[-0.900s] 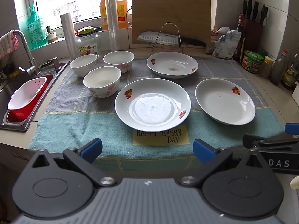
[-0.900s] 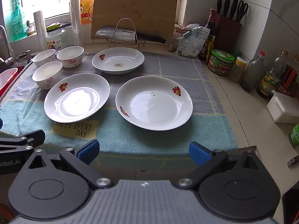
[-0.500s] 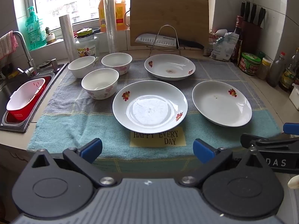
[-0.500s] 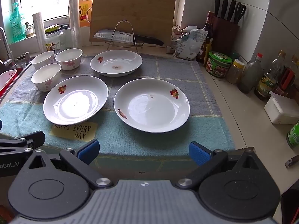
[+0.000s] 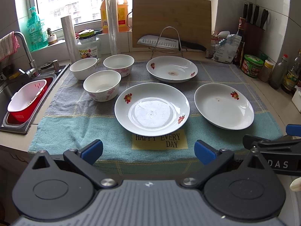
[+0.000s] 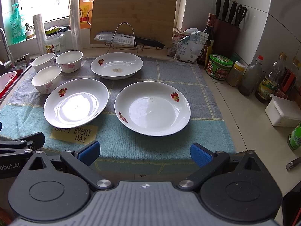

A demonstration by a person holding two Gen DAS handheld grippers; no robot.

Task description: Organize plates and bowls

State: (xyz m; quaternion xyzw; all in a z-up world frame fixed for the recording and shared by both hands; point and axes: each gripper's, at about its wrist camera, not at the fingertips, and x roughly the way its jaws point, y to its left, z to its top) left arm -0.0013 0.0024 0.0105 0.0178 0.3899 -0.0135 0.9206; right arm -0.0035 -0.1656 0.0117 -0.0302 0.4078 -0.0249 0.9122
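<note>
Three white flowered plates lie on a towel: a middle plate [image 5: 152, 109], a right plate [image 5: 223, 106] and a far plate [image 5: 172, 68]. Three white bowls stand at the left: a near bowl [image 5: 102, 85], a far left bowl [image 5: 83, 68] and a far right bowl [image 5: 118, 65]. My left gripper [image 5: 148, 150] is open and empty, just before the towel's front edge, facing the middle plate. My right gripper [image 6: 145, 151] is open and empty, facing the right plate [image 6: 152, 108]. The middle plate [image 6: 76, 102] and far plate [image 6: 116, 67] also show there.
A sink [image 5: 11, 120] with a red and white colander [image 5: 26, 98] lies left. A knife on a wire rack [image 5: 167, 43] and a cutting board [image 5: 171, 18] stand behind. Jars and bottles [image 6: 250, 75] and a white box [image 6: 282, 113] line the right counter.
Both grippers have drawn back and risen slightly; the plates and bowls sit a little farther off in both views. Nothing on the towel has moved.
</note>
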